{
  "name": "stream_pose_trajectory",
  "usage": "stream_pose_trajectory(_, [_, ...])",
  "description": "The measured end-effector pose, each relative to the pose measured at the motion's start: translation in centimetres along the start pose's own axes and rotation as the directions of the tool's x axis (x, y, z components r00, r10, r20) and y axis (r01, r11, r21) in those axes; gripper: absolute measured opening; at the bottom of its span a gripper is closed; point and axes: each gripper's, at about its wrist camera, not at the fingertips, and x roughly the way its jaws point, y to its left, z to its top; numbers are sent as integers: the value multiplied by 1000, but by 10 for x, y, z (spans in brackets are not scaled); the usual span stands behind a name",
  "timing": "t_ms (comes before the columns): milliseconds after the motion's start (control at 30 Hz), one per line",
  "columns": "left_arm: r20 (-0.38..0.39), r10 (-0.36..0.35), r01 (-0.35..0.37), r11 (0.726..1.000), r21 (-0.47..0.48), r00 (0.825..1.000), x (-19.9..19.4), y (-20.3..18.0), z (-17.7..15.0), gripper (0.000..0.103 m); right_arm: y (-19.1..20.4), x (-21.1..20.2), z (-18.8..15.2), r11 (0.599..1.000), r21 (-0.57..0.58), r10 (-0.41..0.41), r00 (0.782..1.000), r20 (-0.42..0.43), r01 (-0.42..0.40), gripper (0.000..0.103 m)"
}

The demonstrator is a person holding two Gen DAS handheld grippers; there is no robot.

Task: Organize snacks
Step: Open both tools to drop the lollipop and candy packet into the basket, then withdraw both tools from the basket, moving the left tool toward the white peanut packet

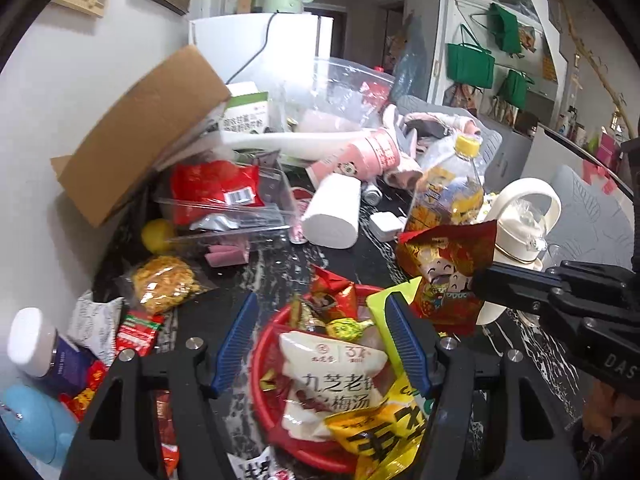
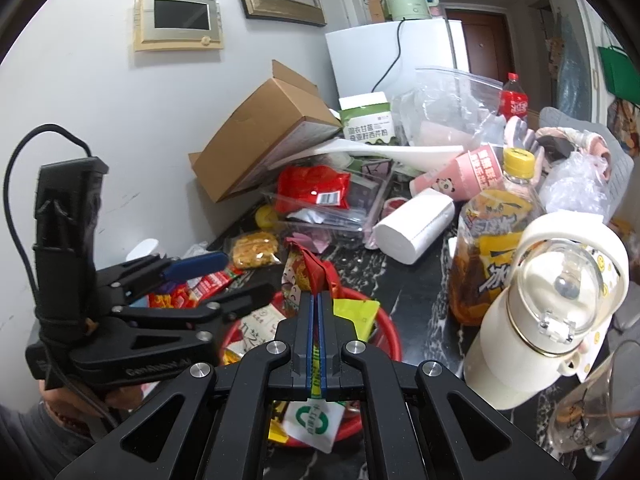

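A red basket [image 1: 264,340] on the dark marble table holds several snack packets, among them a white packet [image 1: 332,380] and a yellow packet [image 1: 380,432]. My left gripper [image 1: 320,340] hangs open over the basket, its blue pads apart and touching nothing. In the right wrist view the left gripper [image 2: 240,276] stands at the left, held by a hand. My right gripper [image 2: 316,300] is shut on a red cartoon snack packet [image 2: 300,276] above the basket's rim [image 2: 390,332]. In the left wrist view the right gripper [image 1: 480,284] holds that packet [image 1: 444,276] upright.
A white flask [image 2: 540,320] and an iced tea bottle [image 2: 492,240] stand right of the basket, with a glass mug [image 2: 592,400] nearer. Behind lie a tissue roll [image 1: 332,216], a clear box [image 1: 224,200] and a cardboard box [image 1: 148,132]. Loose snacks [image 1: 164,284] lie at the left.
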Motion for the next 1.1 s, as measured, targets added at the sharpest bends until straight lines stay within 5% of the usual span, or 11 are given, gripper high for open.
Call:
stream_pose_trajectory(333, [2, 42, -42, 998, -40, 999, -17, 16, -6, 65, -1, 30, -1, 997, 62, 61, 992, -108, -54, 5])
stream_pose_trajectory(667, [5, 69, -69, 996, -52, 998, -31, 23, -15, 65, 5, 17, -1, 1000, 30, 13, 996, -89, -10, 5])
stream_pose_trajectory(900, [10, 69, -69, 996, -59, 998, -48, 20, -21, 65, 17, -4, -2, 1000, -14, -17, 998, -60, 16, 38])
stream_pose_trajectory(1100, [-1, 73, -73, 994, -78, 997, -63, 18, -31, 65, 31, -23, -9, 999, -38, -29, 998, -48, 28, 42])
